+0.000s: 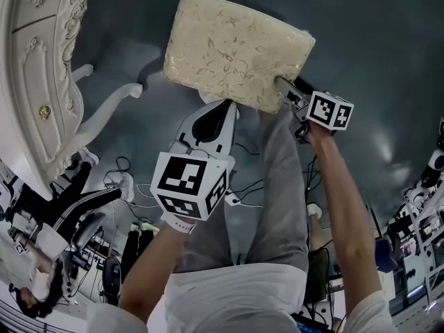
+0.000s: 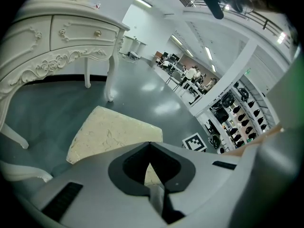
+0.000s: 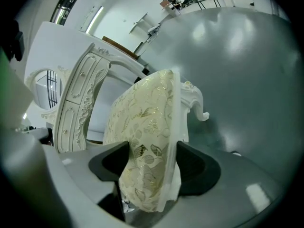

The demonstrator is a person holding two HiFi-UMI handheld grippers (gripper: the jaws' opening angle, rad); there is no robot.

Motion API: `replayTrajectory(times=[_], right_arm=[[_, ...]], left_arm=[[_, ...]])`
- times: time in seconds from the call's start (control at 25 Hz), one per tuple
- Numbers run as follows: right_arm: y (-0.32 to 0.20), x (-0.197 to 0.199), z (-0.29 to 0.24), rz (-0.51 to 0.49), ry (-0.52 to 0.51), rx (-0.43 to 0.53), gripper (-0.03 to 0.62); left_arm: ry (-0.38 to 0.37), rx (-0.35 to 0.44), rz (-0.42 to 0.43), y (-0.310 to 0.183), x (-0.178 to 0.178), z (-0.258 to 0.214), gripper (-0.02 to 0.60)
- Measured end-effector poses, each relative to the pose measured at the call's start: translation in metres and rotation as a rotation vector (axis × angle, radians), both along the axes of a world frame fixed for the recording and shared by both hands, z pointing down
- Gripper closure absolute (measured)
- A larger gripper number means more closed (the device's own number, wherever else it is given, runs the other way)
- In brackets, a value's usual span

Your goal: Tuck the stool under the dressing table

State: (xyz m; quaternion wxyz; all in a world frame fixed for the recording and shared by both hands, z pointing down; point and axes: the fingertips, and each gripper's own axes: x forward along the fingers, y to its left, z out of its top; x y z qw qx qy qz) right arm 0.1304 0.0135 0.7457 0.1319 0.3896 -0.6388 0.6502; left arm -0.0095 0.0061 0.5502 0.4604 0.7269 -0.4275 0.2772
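Our left gripper (image 1: pixel 229 108) hung closed and empty, just short of the stool (image 1: pixel 236 50). Our right gripper (image 1: pixel 288 89) clamped the cushion's near corner. The stool stood apart from the dressing table's (image 1: pixel 35 82) front edge. We judged the move-in was underway, and next we should slide the stool under that edge.
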Motion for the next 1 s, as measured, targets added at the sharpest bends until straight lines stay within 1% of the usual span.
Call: replayTrajectory(times=[0.08,0.2,0.24,0.28,0.32,0.44,0.52,0.68,0.84,1.0], right_arm=[[-0.008,-0.013,0.000,-0.006,0.003,0.003,0.264],[-0.027,-0.060,0.003,-0.018,0.007,-0.005,0.264],[-0.032,-0.075,0.005,-0.022,0.006,-0.010,0.264],[-0.034,-0.084,0.006,-0.026,0.002,-0.015,0.264],[-0.033,-0.085,0.007,-0.029,-0.003,-0.018,0.264],[-0.020,-0.067,0.007,-0.025,-0.022,-0.024,0.264],[-0.017,-0.062,0.007,-0.019,-0.028,-0.024,0.264],[-0.029,-0.093,0.007,-0.025,-0.031,-0.036,0.266],[-0.028,-0.094,0.010,-0.011,-0.027,-0.044,0.264],[-0.034,-0.098,0.004,-0.024,-0.036,-0.041,0.264]], left_arm=[[0.000,0.002,-0.003,-0.005,-0.015,0.001,0.575],[0.004,-0.002,-0.016,-0.022,-0.064,0.004,0.575],[0.005,-0.004,-0.020,-0.028,-0.078,0.005,0.575],[0.006,-0.003,-0.024,-0.031,-0.084,0.006,0.575],[0.006,-0.001,-0.027,-0.031,-0.083,0.006,0.575],[0.004,0.003,-0.037,-0.020,-0.051,0.003,0.575],[0.005,0.007,-0.049,-0.019,-0.039,0.001,0.575],[0.002,0.015,-0.074,-0.031,-0.059,-0.002,0.575],[-0.006,0.015,-0.097,-0.025,-0.054,-0.002,0.575],[-0.010,0.023,-0.122,-0.022,-0.051,-0.008,0.575]])
